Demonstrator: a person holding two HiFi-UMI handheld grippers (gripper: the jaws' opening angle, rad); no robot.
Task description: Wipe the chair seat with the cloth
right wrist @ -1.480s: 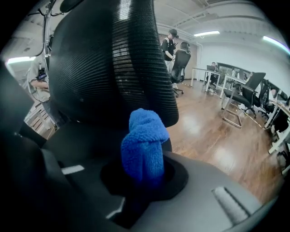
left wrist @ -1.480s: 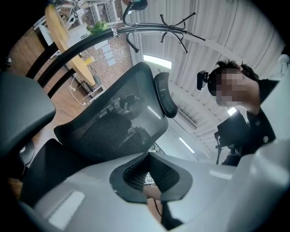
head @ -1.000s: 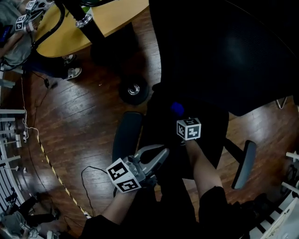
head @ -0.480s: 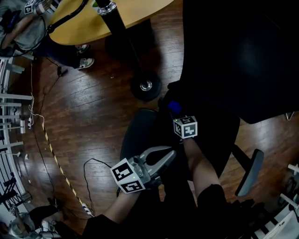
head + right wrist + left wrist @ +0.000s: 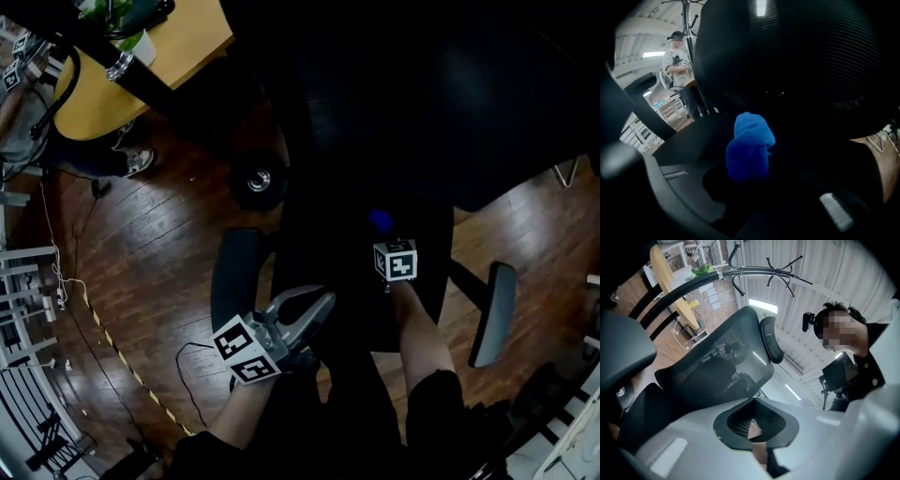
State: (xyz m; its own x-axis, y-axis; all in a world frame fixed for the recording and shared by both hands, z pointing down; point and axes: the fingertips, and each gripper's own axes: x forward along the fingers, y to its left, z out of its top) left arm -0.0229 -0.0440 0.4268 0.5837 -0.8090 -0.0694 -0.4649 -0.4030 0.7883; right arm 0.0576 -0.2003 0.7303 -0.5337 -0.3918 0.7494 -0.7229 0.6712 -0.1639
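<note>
Right claw, clamped on the blue cloth, has slid rightward across the chair seat. Wiping's underway! Left claw clenched, empty.

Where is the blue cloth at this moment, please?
The blue cloth is pinched in the right gripper, right of centre in the head view, over the black chair seat near the foot of the backrest.
</note>
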